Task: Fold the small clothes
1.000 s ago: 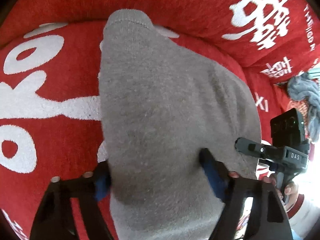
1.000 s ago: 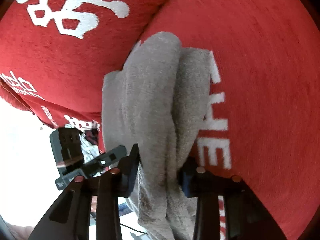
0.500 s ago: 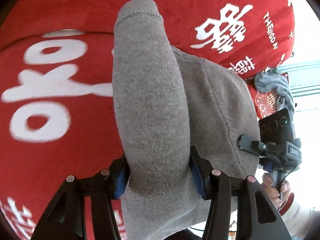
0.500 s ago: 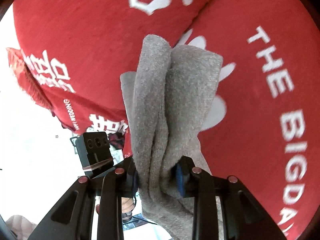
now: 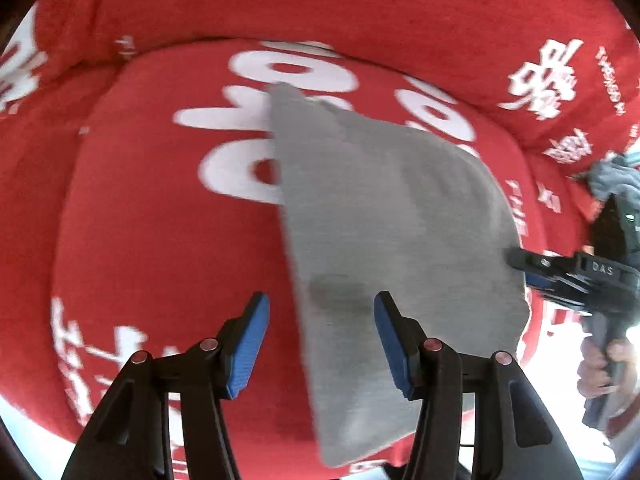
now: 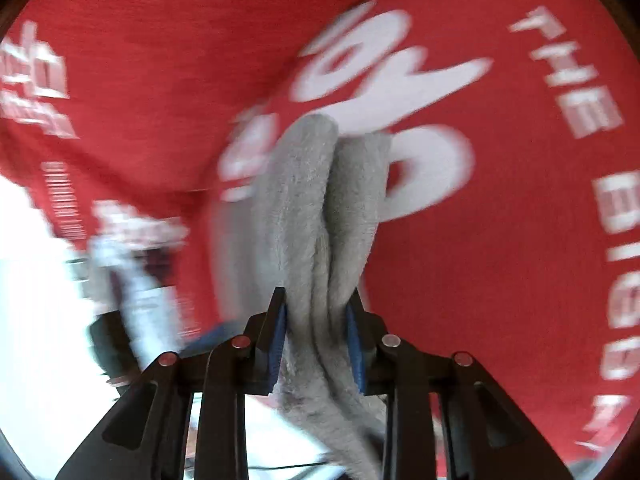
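Cloth of soft grey fleece, a small garment (image 5: pixel 392 220), hangs spread just above a red plush cushion with white lettering (image 5: pixel 160 240). At the cushion's right edge, the right gripper (image 6: pixel 316 308) pinches a thick bunch of the garment's folds between its blue pads. Over the cushion's near side, the left gripper (image 5: pixel 320 308) has black fingers that have lately been narrowing but stand apart. The garment's straight left edge shows in their gap. Its left pad has only red cushion beside it, and no pad presses the cloth.

The garment seems to depend on one grip alone. The bunched folds could slide unevenly out of the right pads, and the free side could sag onto the cushion and spoil the fold. If the left fingers close where they stand, they may miss the edge, or catch the cushion's plush cover with it. Both views are blurred, so any swing of the loose edge is hard to judge.
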### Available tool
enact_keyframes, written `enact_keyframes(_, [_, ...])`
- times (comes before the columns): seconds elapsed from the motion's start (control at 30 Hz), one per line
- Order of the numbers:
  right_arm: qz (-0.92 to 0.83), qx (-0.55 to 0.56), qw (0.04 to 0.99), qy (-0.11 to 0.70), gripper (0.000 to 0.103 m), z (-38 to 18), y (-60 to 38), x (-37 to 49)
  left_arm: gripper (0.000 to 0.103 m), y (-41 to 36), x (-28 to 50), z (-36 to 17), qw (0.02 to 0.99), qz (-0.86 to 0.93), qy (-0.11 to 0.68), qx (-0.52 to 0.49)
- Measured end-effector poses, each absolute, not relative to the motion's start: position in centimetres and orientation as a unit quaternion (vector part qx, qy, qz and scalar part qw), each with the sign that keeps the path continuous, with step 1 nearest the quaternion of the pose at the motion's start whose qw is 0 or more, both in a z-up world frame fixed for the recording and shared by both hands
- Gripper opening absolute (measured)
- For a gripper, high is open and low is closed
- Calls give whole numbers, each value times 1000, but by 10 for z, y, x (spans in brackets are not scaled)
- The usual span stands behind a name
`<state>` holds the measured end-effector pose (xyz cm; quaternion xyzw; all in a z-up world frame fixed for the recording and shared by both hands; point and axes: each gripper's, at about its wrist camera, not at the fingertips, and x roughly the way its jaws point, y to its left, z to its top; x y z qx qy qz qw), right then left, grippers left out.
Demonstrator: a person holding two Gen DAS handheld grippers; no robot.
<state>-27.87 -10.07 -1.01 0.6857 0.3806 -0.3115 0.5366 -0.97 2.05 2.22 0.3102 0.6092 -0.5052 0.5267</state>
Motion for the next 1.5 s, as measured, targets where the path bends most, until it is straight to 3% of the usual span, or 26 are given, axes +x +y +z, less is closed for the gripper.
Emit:
enact_keyframes(0.1, [-326,650,547,415,34,6,-99,-280,55,26,-1,26,549,-491,595,321])
enact_keyframes(0.17, [-317,647,560,409,56,14,-94,-279,65,26,0,28,554,-487,598,312])
enact_keyframes(0.23, [-310,644,566,412,60,15,-87,-271,76,29,2,30,561,-485,599,303])
enact_keyframes(0.27, [-308,643,562,418,60,10,-84,-267,76,27,-1,30,564,-483,599,300])
enact_keyframes(0.3, [-305,648,553,427,58,1,-81,-262,76,25,-4,30,565,-479,600,301])
enact_keyframes(0.33, [-305,650,548,429,32,-2,-80,-254,76,23,-7,29,566,-475,602,305])
enact_keyframes(0.37, [-306,652,544,431,19,-5,-79,-251,76,22,-10,30,567,-471,602,308])
enact_keyframes(0.47, [-322,610,574,440,16,9,-73,-248,78,21,-21,29,570,-472,590,322])
enact_keyframes(0.53, [-340,581,578,462,14,15,-65,-249,88,19,-33,18,573,-469,571,354])
enact_keyframes(0.67, [-355,562,563,491,13,-3,-53,-255,92,21,-42,0,570,-460,578,358])
enact_keyframes(1.3, [-420,528,521,523,14,22,-50,-254,92,22,-42,19,570,-435,579,386])
enact_keyframes(1.5, [-426,523,569,469,14,49,-61,-255,92,10,-41,33,587,-444,579,352])
